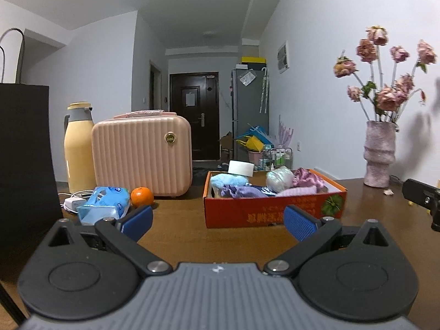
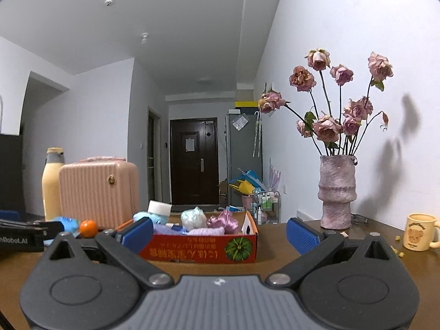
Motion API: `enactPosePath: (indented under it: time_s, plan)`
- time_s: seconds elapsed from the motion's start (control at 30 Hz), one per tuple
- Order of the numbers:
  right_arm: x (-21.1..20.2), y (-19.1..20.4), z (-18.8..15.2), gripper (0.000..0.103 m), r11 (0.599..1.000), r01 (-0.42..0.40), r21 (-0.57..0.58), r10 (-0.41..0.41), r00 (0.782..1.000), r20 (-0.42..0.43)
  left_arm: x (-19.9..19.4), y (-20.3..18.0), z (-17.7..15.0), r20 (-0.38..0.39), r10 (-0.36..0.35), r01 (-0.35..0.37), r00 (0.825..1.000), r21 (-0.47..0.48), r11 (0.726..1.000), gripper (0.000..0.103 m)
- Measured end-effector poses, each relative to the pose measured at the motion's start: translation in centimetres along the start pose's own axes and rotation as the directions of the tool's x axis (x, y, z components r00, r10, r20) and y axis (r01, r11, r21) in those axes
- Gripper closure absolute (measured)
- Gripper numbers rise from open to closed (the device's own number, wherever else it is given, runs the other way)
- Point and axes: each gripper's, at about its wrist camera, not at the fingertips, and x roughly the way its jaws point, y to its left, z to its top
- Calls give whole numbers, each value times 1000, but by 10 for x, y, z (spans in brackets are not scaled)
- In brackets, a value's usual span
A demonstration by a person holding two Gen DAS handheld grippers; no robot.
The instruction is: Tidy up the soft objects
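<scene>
Before spread jaws, filled box (image 1: 264, 211).

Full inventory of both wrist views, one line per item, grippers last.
red box: 1, red cardboard, table centre
soft items: several, blue, purple, pink, white, inside the box
white roll: 1, at the box's far edge
orange: 1, left of the box
tissue pack: 1, blue, beside the orange
pink case: 1, far left
thermos: 1, yellow, behind the case
black bag: 1, left edge
vase: 1, pink, dried roses, right
mug: 1, cream, far right
left gripper: open, empty
right gripper: open, empty
</scene>
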Motion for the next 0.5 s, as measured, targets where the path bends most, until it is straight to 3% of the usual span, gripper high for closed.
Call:
enactPosePath:
  time_s: [0.5]
  plan:
    - [-63,11,-9,0,999,-12,-50,8,995,-95,-71,9,-34,-14,-9,9,1000,34,999,0]
